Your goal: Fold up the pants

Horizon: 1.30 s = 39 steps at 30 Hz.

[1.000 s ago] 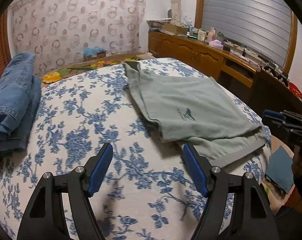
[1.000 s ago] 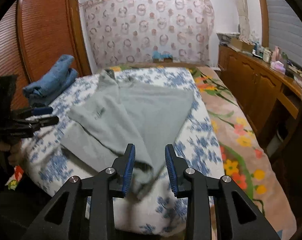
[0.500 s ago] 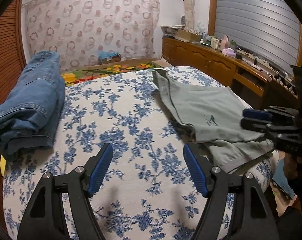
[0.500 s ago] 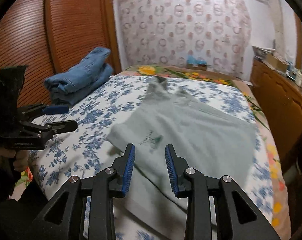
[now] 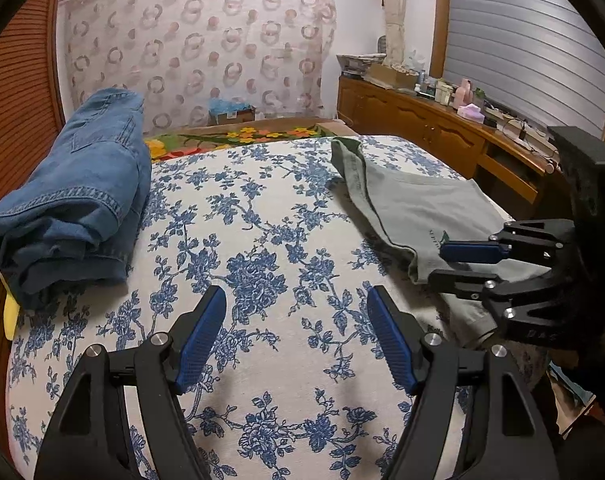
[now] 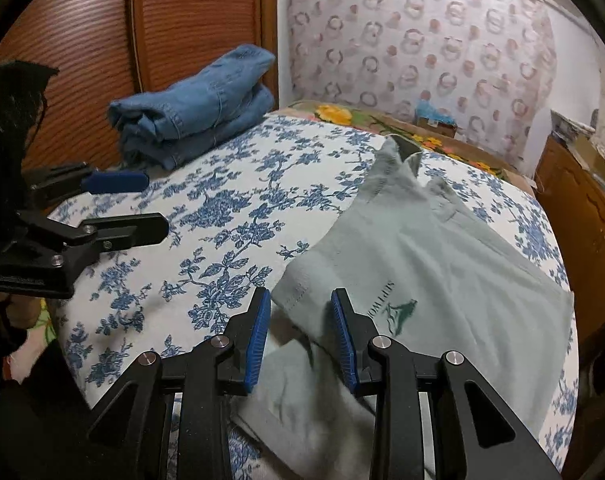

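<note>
Blue-floral bedspread (image 5: 262, 240) filling both views, wardrobe (image 6: 190, 20) behind. Grey-green pants (image 6: 442, 264) spread at 3 o'clock, folded jeans (image 5: 74, 200) stacked at 10 o'clock. Left gripper (image 5: 298, 344) spread wide over bare cloth; right gripper (image 6: 301, 336) parted, straddling pants' corner, gripping nothing.
</note>
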### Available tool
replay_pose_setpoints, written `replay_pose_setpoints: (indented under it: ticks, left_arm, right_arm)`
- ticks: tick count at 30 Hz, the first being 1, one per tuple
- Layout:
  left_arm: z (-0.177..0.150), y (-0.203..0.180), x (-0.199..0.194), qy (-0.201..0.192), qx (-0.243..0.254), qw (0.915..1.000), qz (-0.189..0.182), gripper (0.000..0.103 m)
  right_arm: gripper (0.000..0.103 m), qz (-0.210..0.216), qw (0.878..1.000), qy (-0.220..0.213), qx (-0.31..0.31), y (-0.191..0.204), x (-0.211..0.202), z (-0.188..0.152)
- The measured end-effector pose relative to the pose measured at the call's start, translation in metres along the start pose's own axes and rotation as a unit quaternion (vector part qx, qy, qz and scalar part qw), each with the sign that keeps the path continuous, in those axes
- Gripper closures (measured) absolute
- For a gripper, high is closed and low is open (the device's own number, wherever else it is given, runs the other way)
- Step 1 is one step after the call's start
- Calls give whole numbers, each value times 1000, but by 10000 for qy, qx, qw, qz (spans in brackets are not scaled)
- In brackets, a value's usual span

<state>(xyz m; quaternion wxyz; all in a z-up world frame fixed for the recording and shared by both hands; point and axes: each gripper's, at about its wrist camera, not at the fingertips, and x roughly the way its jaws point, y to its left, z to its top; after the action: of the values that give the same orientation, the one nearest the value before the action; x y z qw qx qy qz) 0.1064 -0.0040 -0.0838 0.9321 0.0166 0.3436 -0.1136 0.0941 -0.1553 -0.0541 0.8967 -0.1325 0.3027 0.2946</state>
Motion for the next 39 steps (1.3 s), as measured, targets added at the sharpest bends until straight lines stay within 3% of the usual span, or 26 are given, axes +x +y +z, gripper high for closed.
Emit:
replay_pose_setpoints:
  ticks: [4, 5, 6, 9, 17, 28, 39]
  left_arm:
    - [-3, 0, 2, 40, -45, 10000, -30, 29]
    - [-4, -1, 2, 53, -39, 10000, -48, 29]
    - [-5, -3, 3, 65, -23, 10000, -62, 29]
    - [-8, -5, 5, 102, -11, 9999, -100, 29]
    - [-10, -17, 11, 184, 75, 9996, -220, 29]
    - [-8, -32, 18, 239, 182, 9990, -341, 29]
    - [-9, -41, 22, 305, 304, 9983, -388, 29]
  right_arm:
    - [73, -284, 9990, 264, -207, 5, 16, 6]
    - [85, -242, 9993, 231, -144, 1, 16, 6]
    - [90, -176, 9996, 197, -108, 1, 16, 8]
    - [96, -160, 9999, 6, 9, -6, 8, 11]
    - [97, -205, 9986, -365, 320, -34, -20, 15]
    - [98, -949, 9915, -630, 631, -87, -38, 13]
    - [98, -1557, 9808, -293, 1132, -140, -16, 2]
